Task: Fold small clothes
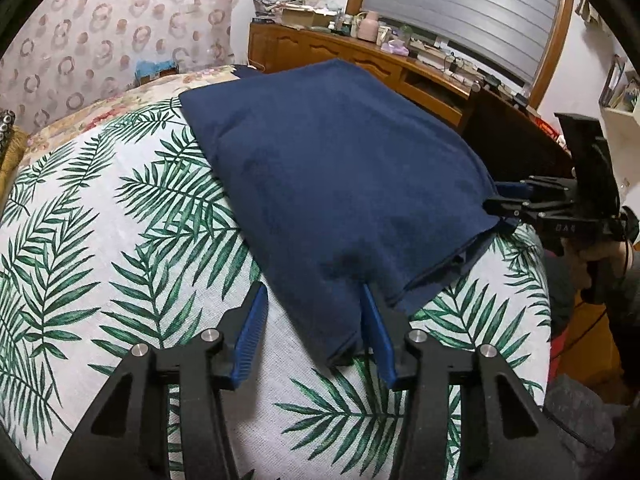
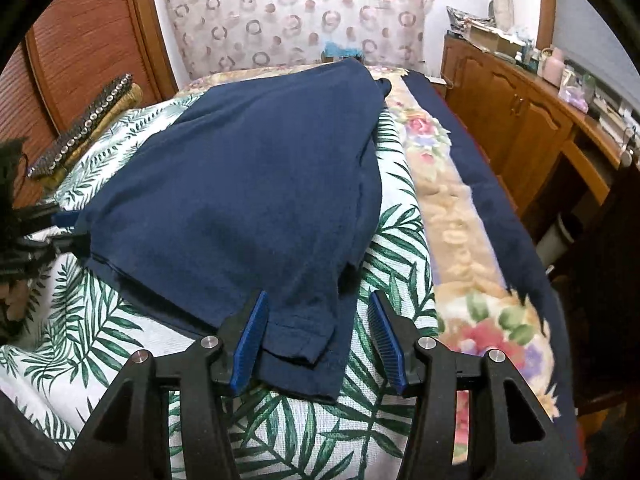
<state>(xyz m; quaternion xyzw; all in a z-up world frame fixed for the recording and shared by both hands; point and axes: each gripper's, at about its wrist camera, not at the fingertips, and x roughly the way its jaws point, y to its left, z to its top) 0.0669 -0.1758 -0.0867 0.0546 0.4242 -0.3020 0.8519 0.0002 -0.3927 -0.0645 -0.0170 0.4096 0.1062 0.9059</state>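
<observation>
**Both grippers at the near hem**

My left gripper (image 1: 316, 320) stands half open astride the navy garment's (image 1: 332, 168) near corner, gripping nothing. My right gripper (image 2: 318, 326) likewise straddles its corner. The garment lies on the bed (image 1: 100, 220), running away from me

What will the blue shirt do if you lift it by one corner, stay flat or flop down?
The navy garment would probably flop: it is soft cloth, draping over the leaf-print cover with loose, layered edges. Its folded layers might slide apart, since nothing pins them. It looks light and unlikely to roll or break.
</observation>
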